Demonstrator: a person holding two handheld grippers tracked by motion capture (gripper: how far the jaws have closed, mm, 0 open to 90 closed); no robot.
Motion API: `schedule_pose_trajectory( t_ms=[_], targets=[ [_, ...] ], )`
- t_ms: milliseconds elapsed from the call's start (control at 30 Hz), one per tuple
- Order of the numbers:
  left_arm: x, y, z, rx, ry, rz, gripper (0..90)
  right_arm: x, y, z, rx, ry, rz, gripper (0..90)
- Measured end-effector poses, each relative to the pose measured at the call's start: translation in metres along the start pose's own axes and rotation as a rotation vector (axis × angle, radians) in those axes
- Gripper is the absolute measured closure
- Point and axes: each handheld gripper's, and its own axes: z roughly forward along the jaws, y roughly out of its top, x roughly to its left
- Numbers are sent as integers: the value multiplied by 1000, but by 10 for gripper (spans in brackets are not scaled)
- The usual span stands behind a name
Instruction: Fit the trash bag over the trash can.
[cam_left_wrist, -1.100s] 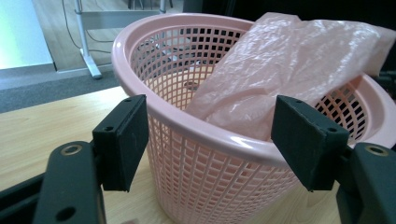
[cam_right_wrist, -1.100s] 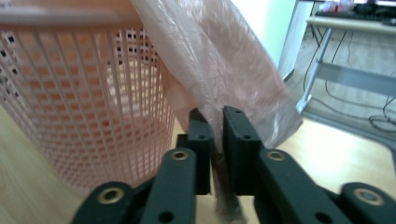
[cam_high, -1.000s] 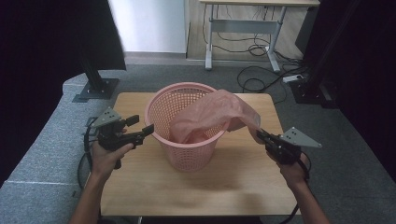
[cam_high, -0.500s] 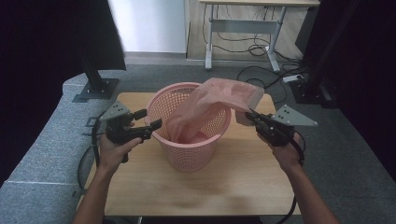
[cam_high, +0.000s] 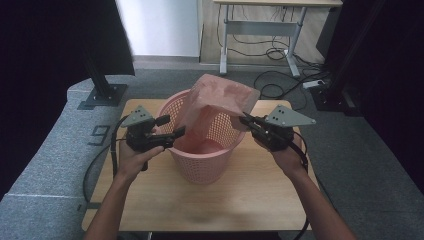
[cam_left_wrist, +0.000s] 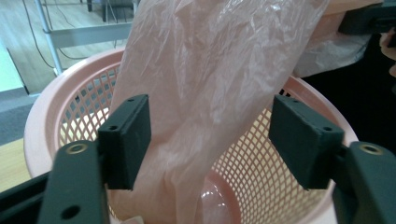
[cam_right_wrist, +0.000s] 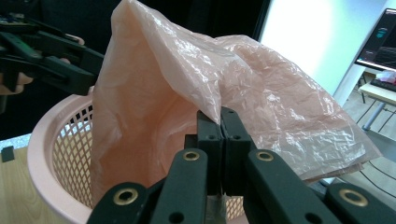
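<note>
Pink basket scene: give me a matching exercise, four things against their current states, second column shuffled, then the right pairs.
Things:
1. right tool
2. left tool
3. plastic bag
4. basket

States:
A. stands upright on the wooden table
B. jaws apart, either side of the hanging film
C. clamped shut on the film
D. lifted, lower end still inside the basket

Pairs: 1-C, 2-B, 3-D, 4-A

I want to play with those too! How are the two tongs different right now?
The right tongs are squeezed shut on the pink bag, lifting it. The left tongs stand open around the bag over the basket, pressing nothing; their jaws have just been closing. Both are black.
</note>
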Motion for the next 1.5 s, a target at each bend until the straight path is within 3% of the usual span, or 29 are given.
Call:
schedule_pose_trajectory(
  t_ms=[167, 233, 267, 433, 533, 633, 833, 933, 1133, 1367, 1500],
  targets=[
    [0, 3, 6, 0, -30, -9, 466, 1, 1, 0, 2, 15, 1, 874],
    [-1, 3, 8, 0, -47, -7, 573, 0, 1, -2, 0, 20, -3, 871],
    [-1, 3, 9, 6, -40, -4, 680, 0, 1, -5, -4, 21, -6, 865],
    [2, 3, 10, 20, -88, -42, 878, -3, 1, -16, -12, 2, -11, 842],
    [1, 3, 9, 16, -110, -44, 896, -5, 1, -26, -19, -7, -21, 806],
    [-1, 3, 6, 15, -100, -36, 897, -7, -2, -33, -21, -8, -19, 738],
    [2, 0, 2, 17, -94, -58, 896, -8, -31, -50, -2, 18, 28, 541],
    [5, -1, -1, 21, -83, -64, 896, -8, -53, -62, 14, 25, 40, 522],
    [11, -3, -7, 19, -80, -85, 896, -10, -78, -72, 31, 35, 77, 513],
    [13, -5, -7, 26, -90, -91, 896, -14, -86, -67, 42, 22, 100, 506],
    [14, -5, -7, 32, -93, -93, 896, -18, -85, -56, 27, 32, 132, 500]
  ],
)
